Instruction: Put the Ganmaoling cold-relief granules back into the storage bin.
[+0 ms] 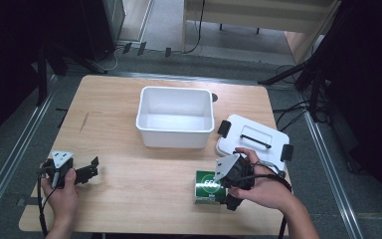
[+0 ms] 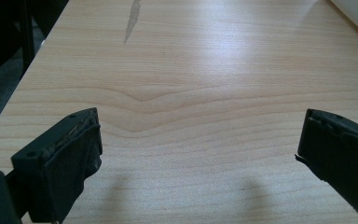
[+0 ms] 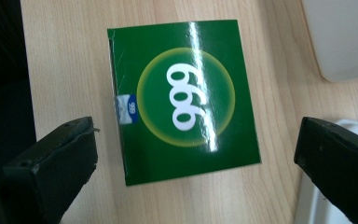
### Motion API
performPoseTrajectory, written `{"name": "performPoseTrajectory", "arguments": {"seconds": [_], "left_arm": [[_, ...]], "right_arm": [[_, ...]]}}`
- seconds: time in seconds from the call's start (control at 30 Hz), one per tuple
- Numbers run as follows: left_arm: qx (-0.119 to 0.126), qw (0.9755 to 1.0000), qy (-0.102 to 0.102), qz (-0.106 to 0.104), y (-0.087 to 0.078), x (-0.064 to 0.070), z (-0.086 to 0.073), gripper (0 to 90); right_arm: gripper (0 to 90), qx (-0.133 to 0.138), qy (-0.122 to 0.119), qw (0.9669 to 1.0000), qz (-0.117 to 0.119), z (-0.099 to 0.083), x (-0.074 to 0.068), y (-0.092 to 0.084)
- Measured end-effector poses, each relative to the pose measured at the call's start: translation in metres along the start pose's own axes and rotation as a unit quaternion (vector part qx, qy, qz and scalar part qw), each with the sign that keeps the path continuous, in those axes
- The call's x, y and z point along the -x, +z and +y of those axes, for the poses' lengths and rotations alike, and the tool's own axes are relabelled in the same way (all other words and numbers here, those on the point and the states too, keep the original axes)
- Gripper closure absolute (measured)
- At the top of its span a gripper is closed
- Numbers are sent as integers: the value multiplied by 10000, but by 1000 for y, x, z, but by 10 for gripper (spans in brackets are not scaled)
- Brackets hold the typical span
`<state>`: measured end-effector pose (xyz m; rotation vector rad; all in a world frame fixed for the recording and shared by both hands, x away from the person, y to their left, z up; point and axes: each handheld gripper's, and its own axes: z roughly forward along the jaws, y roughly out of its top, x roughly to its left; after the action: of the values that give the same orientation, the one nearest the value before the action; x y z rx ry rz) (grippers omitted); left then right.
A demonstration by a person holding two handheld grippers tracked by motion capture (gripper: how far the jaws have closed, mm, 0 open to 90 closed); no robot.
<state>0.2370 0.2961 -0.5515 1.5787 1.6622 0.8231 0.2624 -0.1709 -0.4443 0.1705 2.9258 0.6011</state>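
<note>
At the table's near left corner the left gripper [image 1: 87, 173] rests idle with its jaws spread wide over bare wood [image 2: 191, 93], well apart from the white bin [image 1: 175, 117] standing uncovered at the middle. To the right, the green box [image 3: 184, 98] lies flat near the front edge, just beside the bin's lid [image 1: 252, 137] — and the right gripper [image 3: 191, 168] hangs above it, jaws parted and straddling it without touching. The step in hand looks like the approach to a grasp: next, the gripper must lower until the jaws flank the box's two sides, then close squarely — a skewed bite could let the glossy carton slip.
</note>
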Motion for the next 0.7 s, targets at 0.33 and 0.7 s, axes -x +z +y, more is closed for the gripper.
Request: {"name": "performPoseTrajectory", "arguments": {"seconds": [0.33,0.7], "left_arm": [[4,10000,-23,-33,0,-1,0,0],[28,10000,-17,-10,-1,0,0,0]], "right_arm": [[0,-139,-175,9994,269,14,1,23],[96,-453,-273,9977,428,16,6,47]]}}
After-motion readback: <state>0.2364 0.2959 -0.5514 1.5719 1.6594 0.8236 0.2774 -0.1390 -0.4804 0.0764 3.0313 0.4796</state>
